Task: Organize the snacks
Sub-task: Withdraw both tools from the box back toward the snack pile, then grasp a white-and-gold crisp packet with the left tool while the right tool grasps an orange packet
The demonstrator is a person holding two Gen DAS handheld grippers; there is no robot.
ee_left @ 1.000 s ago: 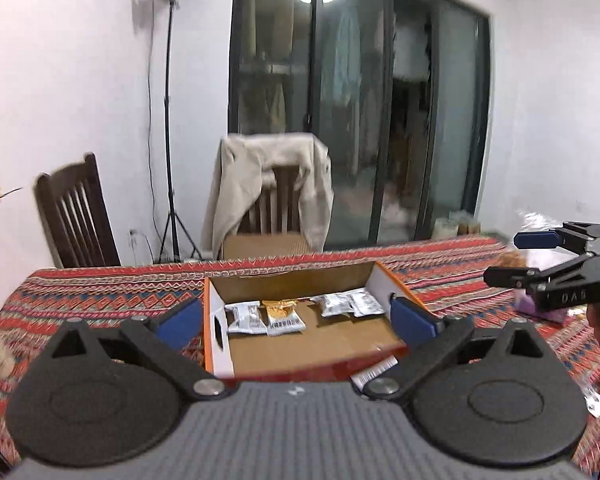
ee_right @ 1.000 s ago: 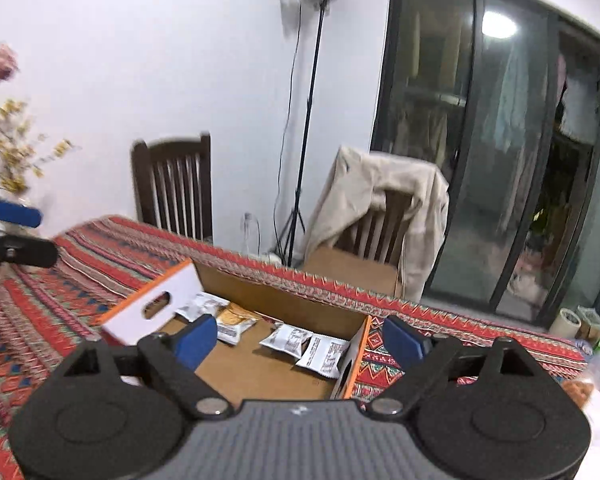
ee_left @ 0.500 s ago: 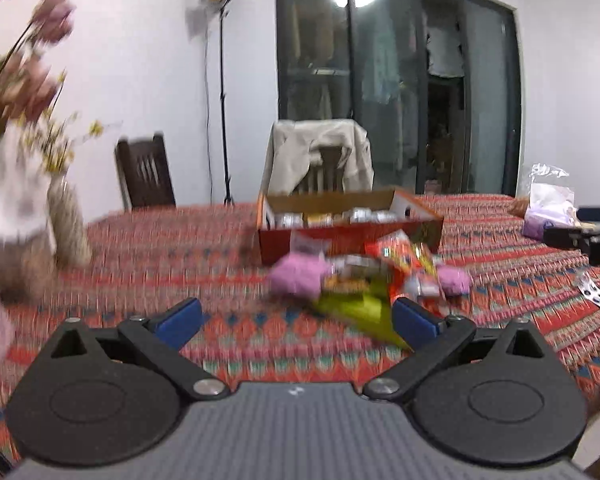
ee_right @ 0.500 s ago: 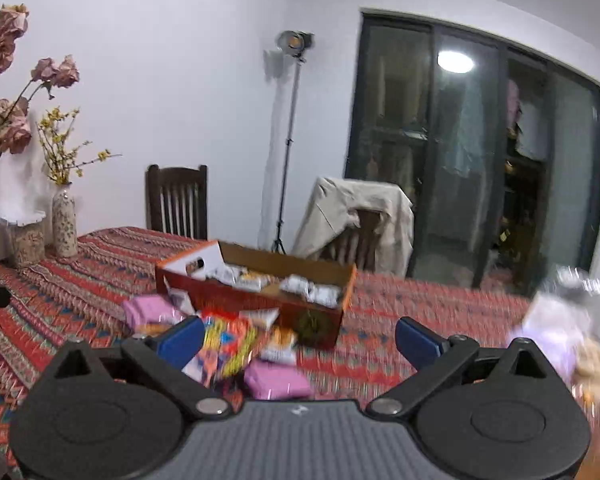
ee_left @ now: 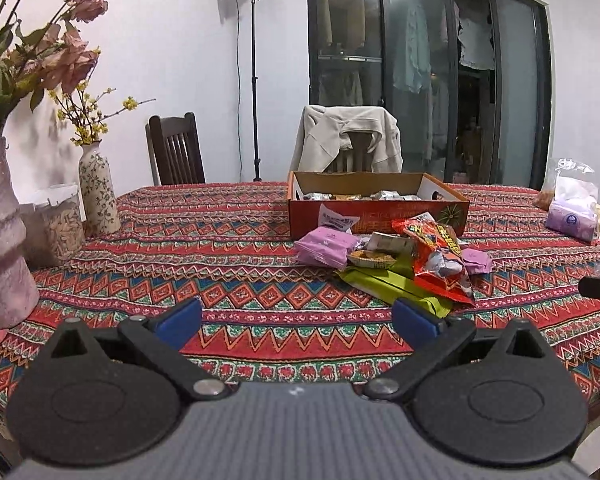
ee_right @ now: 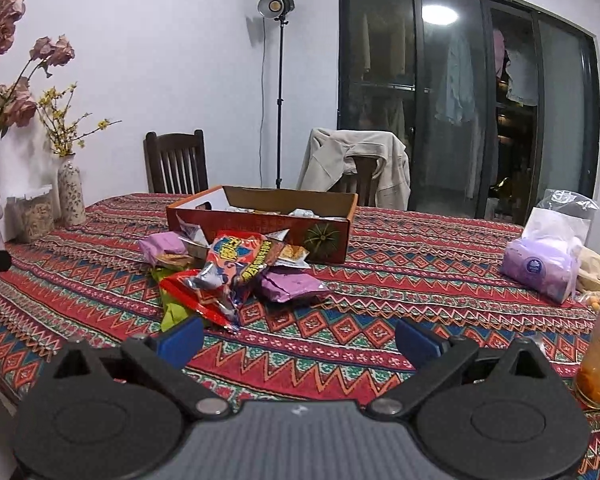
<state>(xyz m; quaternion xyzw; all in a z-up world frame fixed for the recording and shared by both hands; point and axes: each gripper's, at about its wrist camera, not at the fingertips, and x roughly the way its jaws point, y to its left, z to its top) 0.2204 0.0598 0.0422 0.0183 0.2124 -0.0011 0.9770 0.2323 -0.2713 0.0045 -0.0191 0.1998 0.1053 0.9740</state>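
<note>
My left wrist camera looked low across the table's near edge; my right one sat further right. Both faced the cardboard box [ee_left: 378,204] [ee_right: 260,224] and snack pile [ee_left: 396,264] [ee_right: 228,272].

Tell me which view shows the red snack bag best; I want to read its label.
The right wrist view: the red snack bag lies close, its printed front facing the camera. The left wrist view shows it farther off and foreshortened.

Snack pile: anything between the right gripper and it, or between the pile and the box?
Nothing visible. Only bare tablecloth lies between the open right gripper and the snack pile. The pile sits right against the front wall of the open-topped cardboard box, with no object between them.
</note>
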